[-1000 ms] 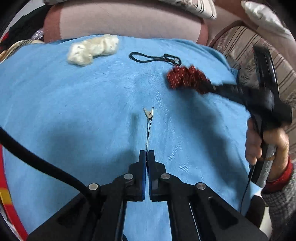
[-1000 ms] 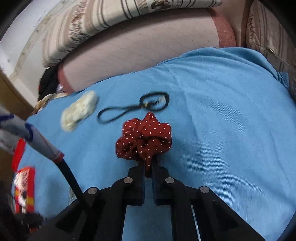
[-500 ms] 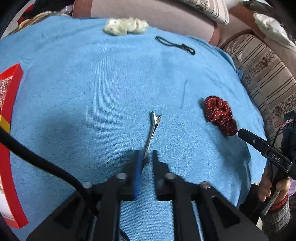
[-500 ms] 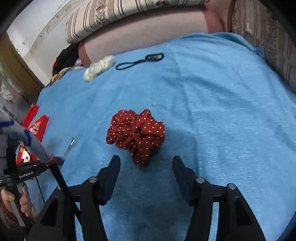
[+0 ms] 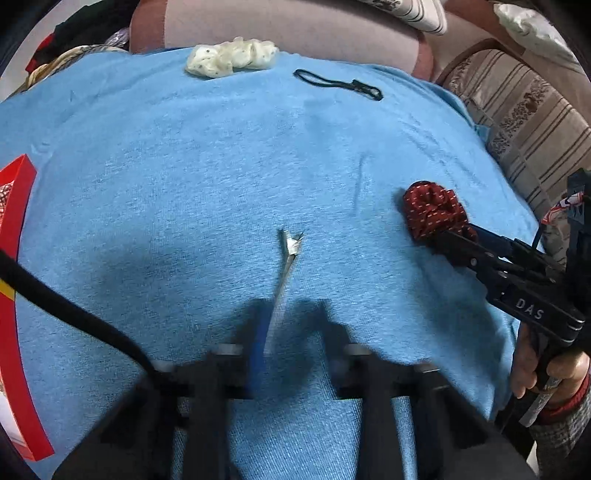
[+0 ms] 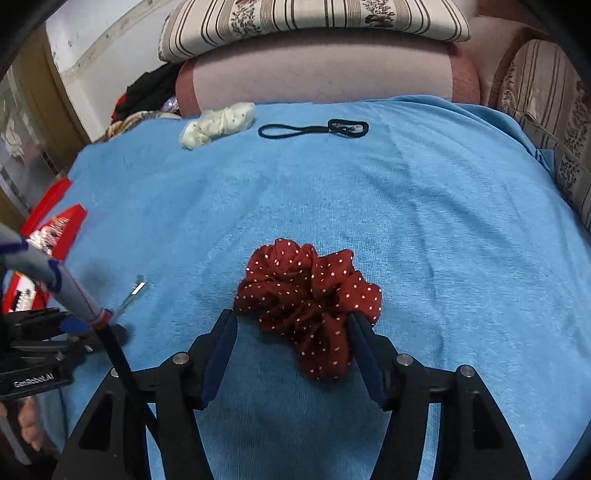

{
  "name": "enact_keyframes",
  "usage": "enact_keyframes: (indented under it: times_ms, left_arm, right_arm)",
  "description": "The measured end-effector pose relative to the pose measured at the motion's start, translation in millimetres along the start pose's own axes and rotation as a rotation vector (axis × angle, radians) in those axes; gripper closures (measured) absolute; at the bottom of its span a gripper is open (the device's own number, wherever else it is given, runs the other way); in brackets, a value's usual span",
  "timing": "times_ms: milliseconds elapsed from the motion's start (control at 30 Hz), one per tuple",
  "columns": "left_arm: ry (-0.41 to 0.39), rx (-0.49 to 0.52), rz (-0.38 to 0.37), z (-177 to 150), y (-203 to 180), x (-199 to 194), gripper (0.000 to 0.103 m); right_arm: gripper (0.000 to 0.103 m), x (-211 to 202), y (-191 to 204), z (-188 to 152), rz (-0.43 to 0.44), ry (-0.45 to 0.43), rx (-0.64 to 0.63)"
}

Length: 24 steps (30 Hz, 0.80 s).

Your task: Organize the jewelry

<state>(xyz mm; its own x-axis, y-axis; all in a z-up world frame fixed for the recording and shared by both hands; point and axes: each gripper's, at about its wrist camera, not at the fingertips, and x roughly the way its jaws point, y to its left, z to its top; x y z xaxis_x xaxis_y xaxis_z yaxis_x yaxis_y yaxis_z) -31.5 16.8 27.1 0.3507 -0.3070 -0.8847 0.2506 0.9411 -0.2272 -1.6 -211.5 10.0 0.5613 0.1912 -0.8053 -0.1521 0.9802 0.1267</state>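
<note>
A silver hair clip (image 5: 288,258) lies on the blue cloth (image 5: 184,184), its near end between the fingers of my open, motion-blurred left gripper (image 5: 291,314); it also shows in the right wrist view (image 6: 135,291). A red polka-dot scrunchie (image 6: 310,299) lies on the cloth, its near part between the spread fingers of my open right gripper (image 6: 291,325); it also shows in the left wrist view (image 5: 432,214). A cream scrunchie (image 6: 218,123) and a black hair tie (image 6: 314,129) lie at the far edge.
A red box (image 5: 14,258) stands at the left edge of the cloth. Striped cushions (image 6: 314,18) and a pink bolster (image 6: 325,70) lie behind. A patterned sofa arm (image 5: 524,122) is on the right.
Both grippers have opened and let go: the left released the hair clip, the right released the red scrunchie. Both items now lie on the cloth and both grippers have drawn back a little.
</note>
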Motion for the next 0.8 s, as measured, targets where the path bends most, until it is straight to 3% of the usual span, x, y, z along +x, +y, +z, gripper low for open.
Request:
enact_keyframes:
  times_ms: [67, 100, 133, 167, 233, 400, 800]
  left_arm:
    - [-0.001, -0.034, -0.021, 0, 4, -2, 0.101]
    - [-0.003, -0.047, -0.028, 0, 7, -4, 0.101]
    - [-0.009, -0.064, -0.032, 0, 9, -7, 0.101]
    - [-0.016, -0.080, -0.038, -2, 12, -10, 0.101]
    - [-0.026, -0.105, -0.054, -3, 15, -16, 0.101]
    - [-0.049, -0.133, -0.050, -11, 24, -37, 0.101]
    - [-0.127, -0.102, 0.062, -30, 21, -82, 0.101]
  right_arm:
    - [0.041, 5, 1, 0, -0.028, 0.005, -0.004]
    - [0.048, 5, 1, 0, -0.034, 0.005, 0.001]
    - [0.067, 5, 0, 0, -0.033, 0.010, 0.007]
    - [0.077, 5, -1, 1, -0.024, 0.013, 0.017]
    - [0.085, 0, -4, 1, -0.008, 0.004, 0.042]
    - [0.088, -22, -2, -2, 0.009, -0.036, 0.073]
    - [0.088, -62, 41, -29, 0.065, -0.086, 0.060]
